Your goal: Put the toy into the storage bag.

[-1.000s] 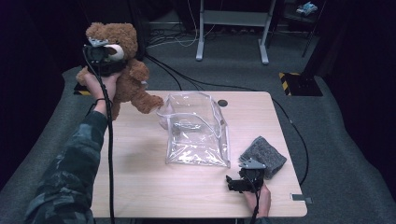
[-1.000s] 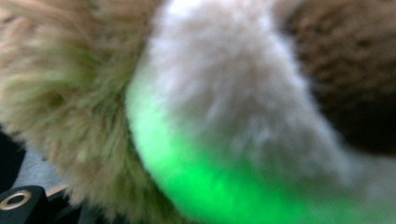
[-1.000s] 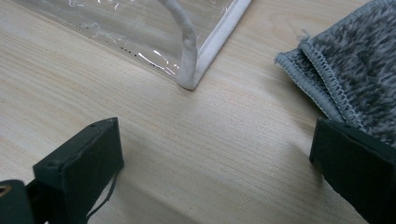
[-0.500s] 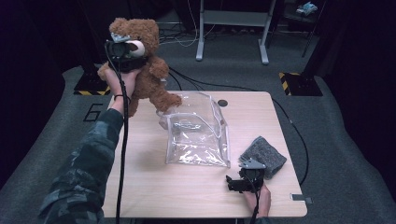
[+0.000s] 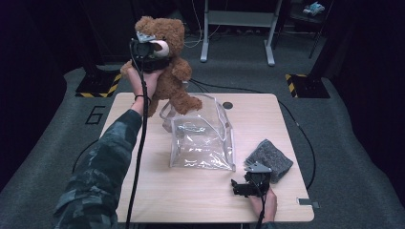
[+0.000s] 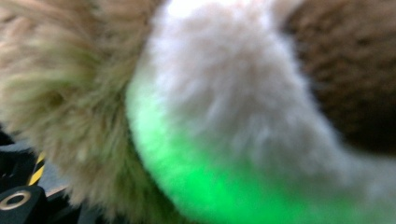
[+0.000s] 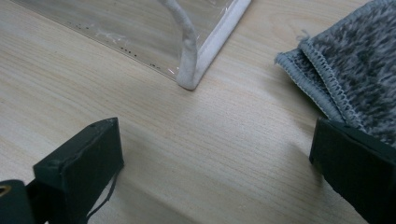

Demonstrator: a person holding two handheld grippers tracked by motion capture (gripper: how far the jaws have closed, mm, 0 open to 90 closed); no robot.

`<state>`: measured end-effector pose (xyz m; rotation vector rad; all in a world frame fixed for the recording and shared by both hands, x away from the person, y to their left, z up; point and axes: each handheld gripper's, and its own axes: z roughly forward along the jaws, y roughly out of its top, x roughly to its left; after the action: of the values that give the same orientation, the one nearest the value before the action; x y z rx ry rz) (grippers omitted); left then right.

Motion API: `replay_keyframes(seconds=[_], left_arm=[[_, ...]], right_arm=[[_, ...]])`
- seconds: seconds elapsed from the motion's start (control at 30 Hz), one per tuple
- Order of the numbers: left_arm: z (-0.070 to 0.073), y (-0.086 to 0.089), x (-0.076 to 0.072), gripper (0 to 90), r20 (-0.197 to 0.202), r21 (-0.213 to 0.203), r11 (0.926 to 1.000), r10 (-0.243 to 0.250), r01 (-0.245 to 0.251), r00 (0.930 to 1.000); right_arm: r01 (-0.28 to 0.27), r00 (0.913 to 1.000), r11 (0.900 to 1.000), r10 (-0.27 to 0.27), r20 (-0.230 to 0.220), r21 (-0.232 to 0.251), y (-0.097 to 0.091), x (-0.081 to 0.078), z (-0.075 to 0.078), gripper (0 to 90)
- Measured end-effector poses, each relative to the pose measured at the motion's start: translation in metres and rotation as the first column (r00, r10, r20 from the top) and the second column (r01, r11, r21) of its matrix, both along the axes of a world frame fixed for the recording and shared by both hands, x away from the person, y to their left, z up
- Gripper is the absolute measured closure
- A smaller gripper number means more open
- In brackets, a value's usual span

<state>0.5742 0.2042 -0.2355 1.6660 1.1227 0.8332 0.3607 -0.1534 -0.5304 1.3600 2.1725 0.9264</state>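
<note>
1. Teddy bear (image 5: pixel 167 67): brown plush with a long shaggy pile and a pale cream muzzle (the left gripper view shows fur at close range, blurred and tinted green).
2. Position: held in the air over the far left corner of the table (image 5: pixel 143 200), just above the bag's open mouth.
3. Orientation: long axis near upright, head uppermost, legs hanging toward the bag.
4. Left gripper (image 5: pixel 145 50): clamped on the bear at its head.
5. Bag (image 5: pixel 203 138): clear, glossy, boxy plastic with white piping.
6. Right gripper (image 7: pixel 215 158): jaws apart, nothing between them, resting on pale wood-grain table beside a grey knitted cloth (image 5: pixel 270 160).
</note>
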Motion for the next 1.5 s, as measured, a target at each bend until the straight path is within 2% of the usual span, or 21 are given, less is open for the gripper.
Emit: replay_keyframes(seconds=[0.1, 0.17, 0.3, 0.47, 0.77, 1.03, 1.17, 1.4, 1.5], left_arm=[[0.001, -0.007, 0.001, 43.5, 0.004, 0.003, 0.9999, -0.016, 0.016, 0.9999], [0.002, -0.017, 0.0, 43.4, 0.008, -0.021, 0.9991, -0.037, 0.037, 0.9993], [0.001, -0.03, 0.0, 43.3, 0.023, -0.021, 0.9973, -0.069, 0.07, 0.9973], [-0.006, -0.043, 0.003, 43.3, 0.022, -0.036, 0.9914, -0.125, 0.126, 0.9919], [-0.012, -0.058, 0.007, 43.1, 0.014, -0.055, 0.9888, -0.138, 0.139, 0.9903], [-0.031, -0.063, 0.01, 43.0, -0.019, -0.112, 0.9825, -0.152, 0.149, 0.9882], [-0.038, -0.064, 0.008, 43.0, -0.021, -0.137, 0.9793, -0.153, 0.149, 0.988], [-0.048, -0.068, 0.002, 42.7, -0.05, -0.144, 0.9776, -0.163, 0.154, 0.9855], [-0.053, -0.067, 0.001, 42.4, -0.068, -0.133, 0.9783, -0.169, 0.159, 0.9833]], right_arm=[[0.0, 1.0, 1.0, 0.0, 0.0, 0.0, 0.0, 0.0, 0.0, 1.8], [0.0, 1.0, 1.0, 0.0, 0.0, 0.0, 0.0, 0.0, 0.0, 1.9], [0.0, 1.0, 1.0, 0.0, 0.0, 0.0, 0.0, 0.0, 0.0, 1.9], [-0.002, 1.0, 1.0, 0.002, 0.003, -0.004, -0.001, 0.0, 0.0, 2.1], [-0.001, 1.0, 1.0, 0.001, 0.002, -0.006, -0.001, 0.0, 0.0, 2.1], [-0.002, 1.0, 1.0, 0.002, 0.004, -0.003, -0.001, 0.0, 0.0, 2.3], [0.0, 1.0, 1.0, 0.0, 0.001, -0.002, 0.0, 0.0, 0.0, 2.3], [-0.001, 1.0, 1.0, 0.001, 0.002, -0.002, 0.0, 0.0, 0.0, 2.4], [-0.001, 1.0, 1.0, 0.001, 0.002, -0.003, 0.0, 0.0, 0.0, 2.3]])
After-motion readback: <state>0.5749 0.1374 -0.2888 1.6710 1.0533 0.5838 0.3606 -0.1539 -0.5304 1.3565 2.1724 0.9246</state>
